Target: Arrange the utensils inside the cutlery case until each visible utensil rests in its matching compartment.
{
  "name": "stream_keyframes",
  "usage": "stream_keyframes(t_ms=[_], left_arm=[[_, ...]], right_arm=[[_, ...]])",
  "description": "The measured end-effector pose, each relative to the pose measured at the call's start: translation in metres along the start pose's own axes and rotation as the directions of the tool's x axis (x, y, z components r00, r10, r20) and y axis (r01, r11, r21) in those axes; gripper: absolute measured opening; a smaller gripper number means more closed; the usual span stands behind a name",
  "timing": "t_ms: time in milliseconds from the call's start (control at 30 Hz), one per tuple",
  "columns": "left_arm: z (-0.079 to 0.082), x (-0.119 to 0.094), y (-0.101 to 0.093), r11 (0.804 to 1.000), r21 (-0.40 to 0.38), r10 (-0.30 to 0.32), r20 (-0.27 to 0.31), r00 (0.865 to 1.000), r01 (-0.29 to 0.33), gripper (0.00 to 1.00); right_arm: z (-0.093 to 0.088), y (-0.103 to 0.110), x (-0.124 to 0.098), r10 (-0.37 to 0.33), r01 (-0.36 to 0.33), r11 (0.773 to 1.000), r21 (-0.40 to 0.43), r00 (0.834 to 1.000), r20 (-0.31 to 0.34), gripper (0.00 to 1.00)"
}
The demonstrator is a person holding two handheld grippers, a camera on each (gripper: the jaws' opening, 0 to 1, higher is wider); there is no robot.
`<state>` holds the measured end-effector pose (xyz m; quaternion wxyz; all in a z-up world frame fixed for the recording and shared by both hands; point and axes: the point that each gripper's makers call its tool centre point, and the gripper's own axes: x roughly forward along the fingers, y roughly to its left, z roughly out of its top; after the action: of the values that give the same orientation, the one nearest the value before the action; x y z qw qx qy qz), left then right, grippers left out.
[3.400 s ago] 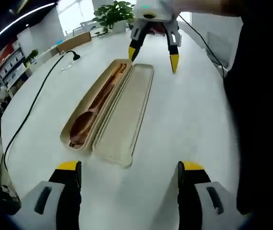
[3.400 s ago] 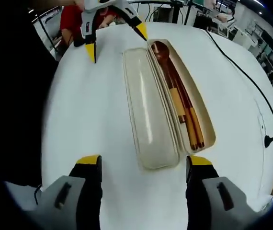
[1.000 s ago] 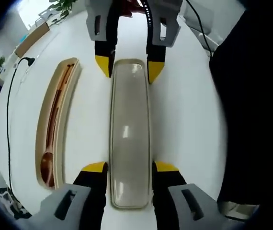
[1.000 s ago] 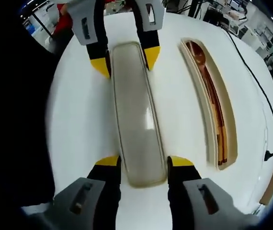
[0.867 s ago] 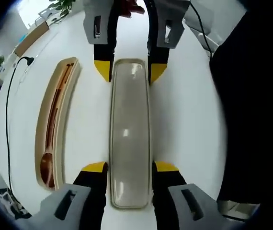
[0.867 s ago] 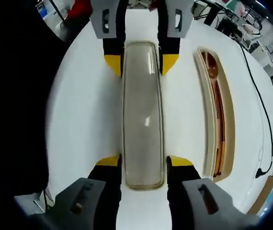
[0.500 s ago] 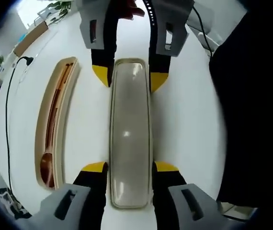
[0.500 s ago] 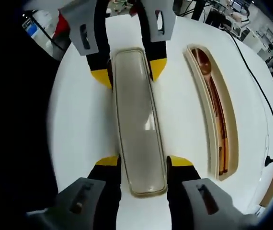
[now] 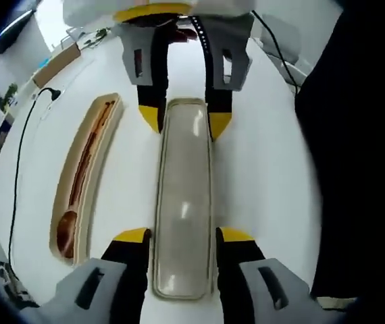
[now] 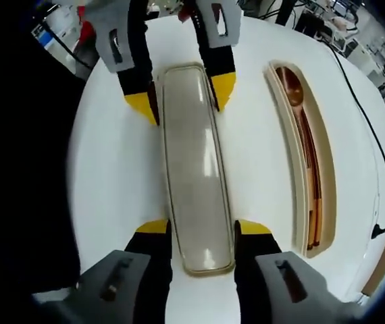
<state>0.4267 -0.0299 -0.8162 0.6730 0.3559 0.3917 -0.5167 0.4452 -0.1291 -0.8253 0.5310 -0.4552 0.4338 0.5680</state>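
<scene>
Lighting is bright and even from overhead. The white table (image 9: pixel 260 169) is close to overexposed, with soft, faint shadows. Small glare spots sit on the translucent lid (image 10: pixel 194 175). Fisheye distortion bends the edges of both views; peripheral background is blurred, the centre sharp.

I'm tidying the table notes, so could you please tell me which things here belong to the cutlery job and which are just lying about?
Belongs to the job:
- lid, held at either end by the left claw and right claw
- case base
- wooden spoon

Just lying about:
- black cable
- potted plant
</scene>
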Motion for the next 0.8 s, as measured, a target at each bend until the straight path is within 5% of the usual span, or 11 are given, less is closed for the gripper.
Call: stream_keyframes(t_ms=[100,200,400,533,700,800], left_arm=[[0.002,-0.01,-0.001,0.998,-0.028,0.058,0.076,0.995,-0.056,0.41],[0.015,-0.021,-0.011,0.992,-0.103,0.094,0.222,0.971,-0.073,0.49],[0.002,-0.028,-0.014,0.972,-0.108,0.228,0.25,0.941,-0.207,0.52],[-0.006,-0.031,-0.009,0.956,-0.033,0.292,0.236,0.927,-0.293,0.52],[-0.009,-0.04,0.007,0.908,0.056,0.392,0.233,0.89,-0.415,0.51],[-0.015,-0.037,0.009,0.895,0.142,0.391,0.207,0.897,-0.422,0.51]], right_arm=[[0.001,-0.001,0.0,0.004,-0.004,1.0,0.002,1.0,0.003,0.33],[0.001,-0.001,0.0,0.011,-0.011,1.0,0.009,1.0,-0.001,0.33],[0.001,-0.002,-0.002,0.044,-0.045,0.998,0.033,0.999,0.022,0.33],[0.002,-0.002,-0.004,0.081,-0.086,0.992,0.088,0.995,0.062,0.33],[0.003,-0.003,-0.006,0.121,-0.134,0.984,0.119,0.987,0.106,0.33],[0.005,-0.002,-0.007,0.141,-0.165,0.974,0.153,0.977,0.161,0.33]])
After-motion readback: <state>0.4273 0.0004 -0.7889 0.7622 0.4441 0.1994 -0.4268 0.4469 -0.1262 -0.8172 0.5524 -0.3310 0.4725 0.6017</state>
